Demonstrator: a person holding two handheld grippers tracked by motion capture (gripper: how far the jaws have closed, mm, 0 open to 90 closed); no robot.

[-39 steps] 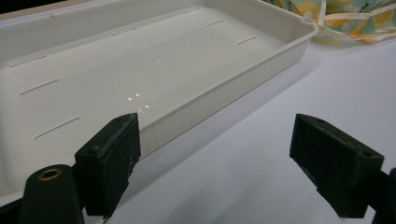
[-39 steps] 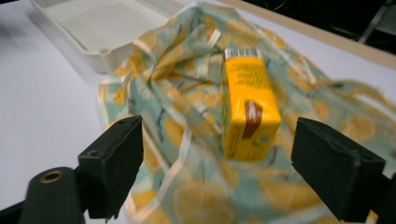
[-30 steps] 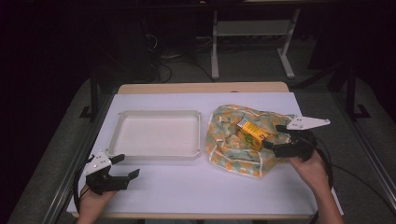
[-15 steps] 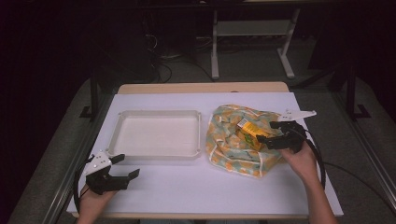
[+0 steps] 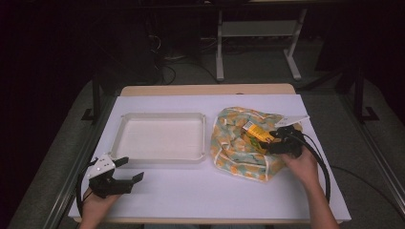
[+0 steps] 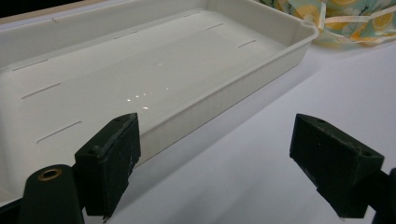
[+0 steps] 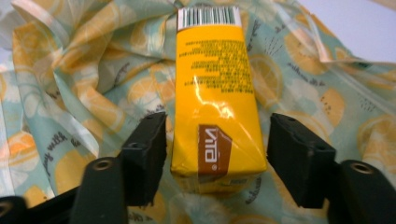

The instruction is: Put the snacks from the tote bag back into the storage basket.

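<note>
On the lemon-print bag (image 7: 84, 84) at the counter's (image 5: 200, 191) right side lies the yellow carton (image 7: 215, 98). My right hand-held gripper (image 7: 212, 149) has just been closing around it, a sliver of gap still at each pad. My left hand-held gripper (image 6: 224, 168) rests apart, just beside the white tray (image 6: 261, 70).

yellow carton (image 7: 215, 100): "VITA" on brown panel, seen inverted | barcode at far end | small print illegible
</note>
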